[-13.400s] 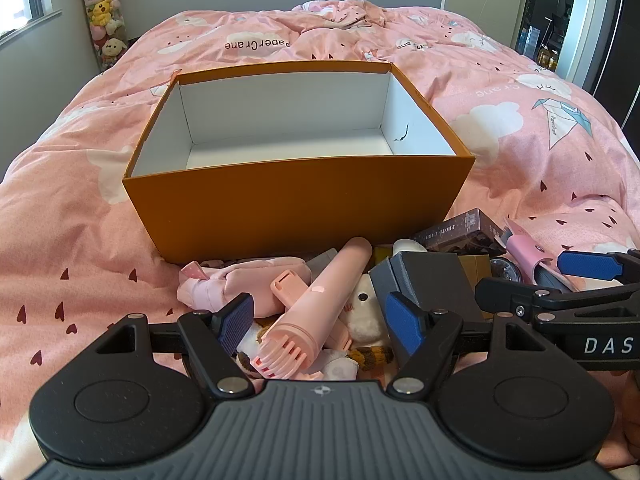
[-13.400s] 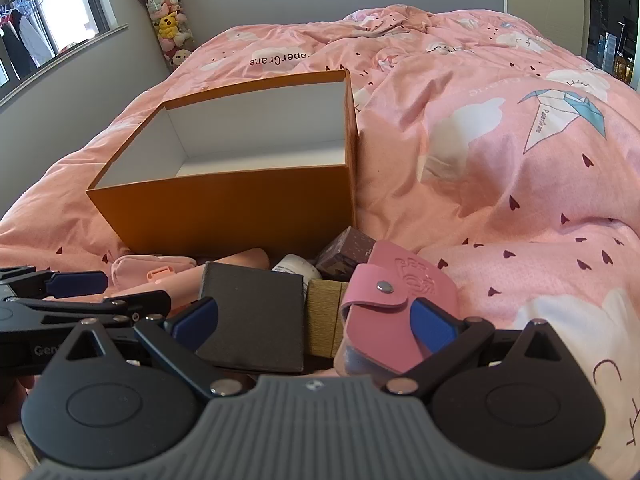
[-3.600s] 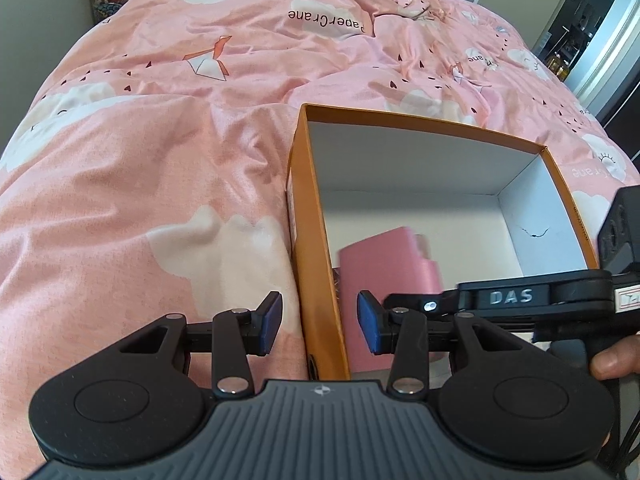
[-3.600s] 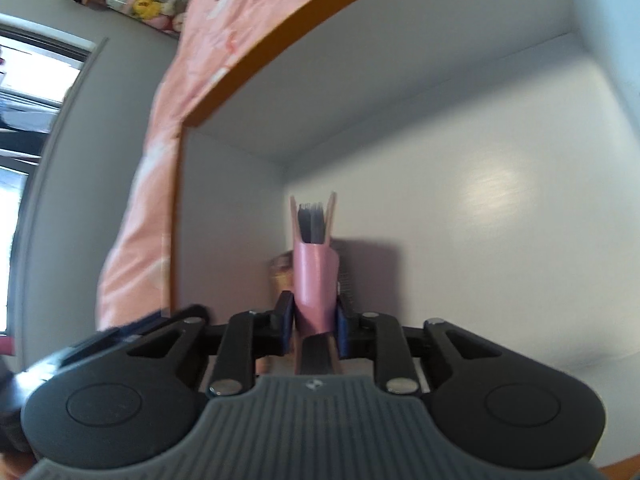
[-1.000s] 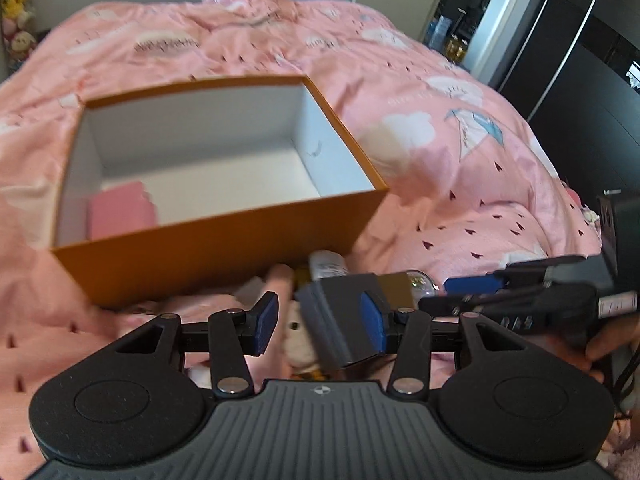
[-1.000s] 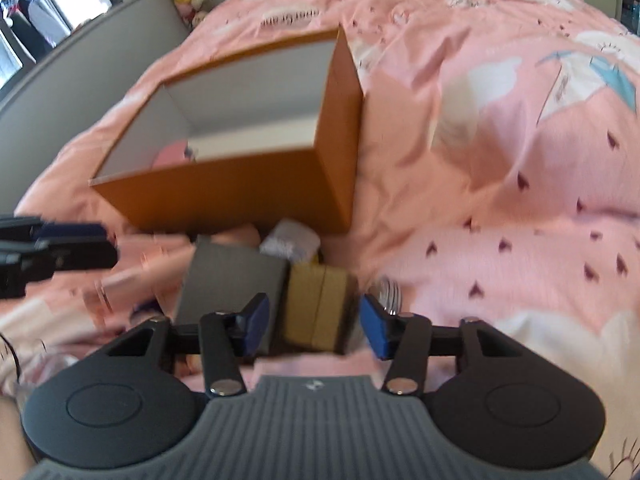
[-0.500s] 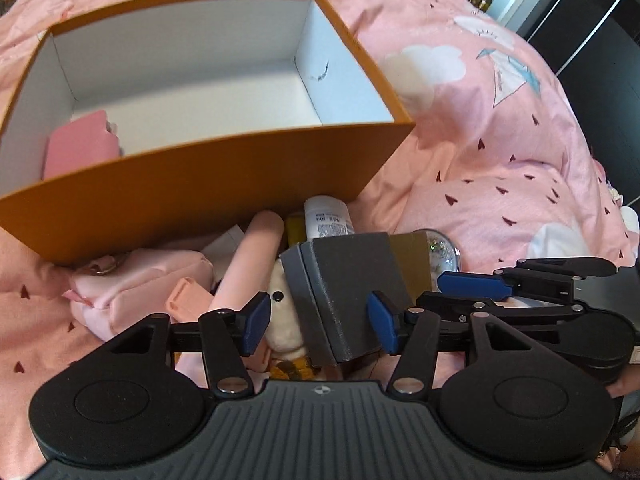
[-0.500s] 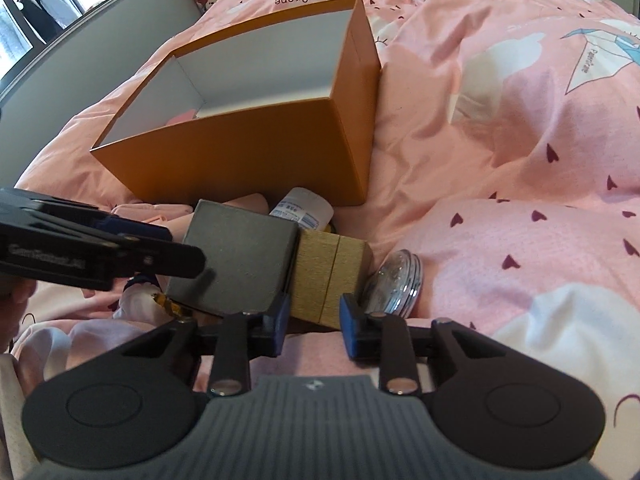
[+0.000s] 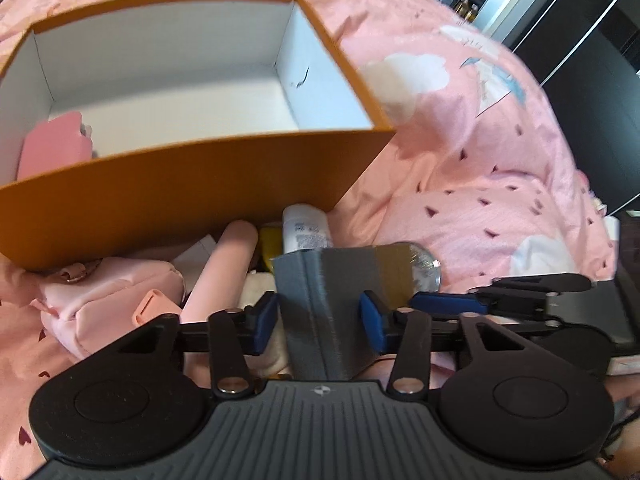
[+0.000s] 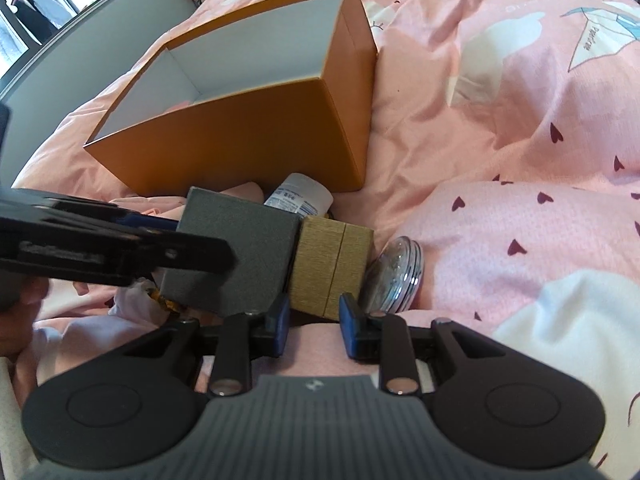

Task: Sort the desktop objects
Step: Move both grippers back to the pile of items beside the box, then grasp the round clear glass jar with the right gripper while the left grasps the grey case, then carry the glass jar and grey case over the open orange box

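Observation:
An orange box with a white inside stands on the bed; a pink card holder lies in its left corner. In front of it is a pile of objects. My left gripper is open with its pads either side of a grey box. My right gripper is open, its pads just in front of a gold-brown box, which sits against the grey box. The orange box also shows in the right wrist view.
The pile also holds a white bottle, a pink tube, a pink pouch, a round silver tin and a plush toy. The pink duvet rises in folds to the right. Dark furniture stands at the far right.
Both grippers have moved down and closer to the pile. The left pads now flank the grey box and have narrowed. The right gripper has come up to the gold-brown box.

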Motion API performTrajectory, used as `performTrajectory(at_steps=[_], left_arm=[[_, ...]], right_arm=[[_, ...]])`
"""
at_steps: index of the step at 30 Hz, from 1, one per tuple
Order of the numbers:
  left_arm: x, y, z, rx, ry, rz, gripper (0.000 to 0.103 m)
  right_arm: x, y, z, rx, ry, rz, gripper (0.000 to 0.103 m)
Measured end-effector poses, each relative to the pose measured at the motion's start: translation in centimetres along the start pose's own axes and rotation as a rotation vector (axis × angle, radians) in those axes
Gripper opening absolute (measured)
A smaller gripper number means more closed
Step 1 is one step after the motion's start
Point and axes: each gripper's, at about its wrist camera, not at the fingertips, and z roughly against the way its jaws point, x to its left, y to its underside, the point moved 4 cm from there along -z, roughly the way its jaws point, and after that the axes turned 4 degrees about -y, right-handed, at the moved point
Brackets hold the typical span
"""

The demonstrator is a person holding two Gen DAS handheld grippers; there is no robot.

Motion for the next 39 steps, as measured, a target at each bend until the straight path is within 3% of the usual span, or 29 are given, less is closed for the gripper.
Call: performTrajectory(at_steps=[7, 11, 22, 26, 31, 39], left_arm=[[-0.9, 0.1, 2.0, -0.096, 0.027, -0.023, 0.04], [-0.5, -0.3, 4.3, -0.167, 0.024, -0.013, 0.039], [3.0, -1.6, 10.1, -0.3, -0.069, 0.052, 0.039], [4.0, -1.7, 11.0, -0.31, -0.095, 0.064, 0.039], [4.8, -1.8, 11.7, -0.315, -0.112, 0.063, 0.039], [6.5, -2.6, 13.5, -0.351, -0.142, 0.069, 0.039]], right_arm=[[-0.2, -0.5, 1.5, -0.026, -0.002, -0.029, 0.029], [-1.0, -1.6, 2.8, -0.065, 0.1, -0.023, 0.029], [-4.0, -1.7, -0.8, 0.047, 0.119, -0.139, 0.028], [-4.6, -1.5, -2.0, 0.078, 0.083, -0.176, 0.021], [-4.0, -1.8, -0.6, 0.046, 0.081, -0.164, 0.015], [-1.2, -5.0, 4.3, -0.099, 0.092, -0.029, 0.014]])
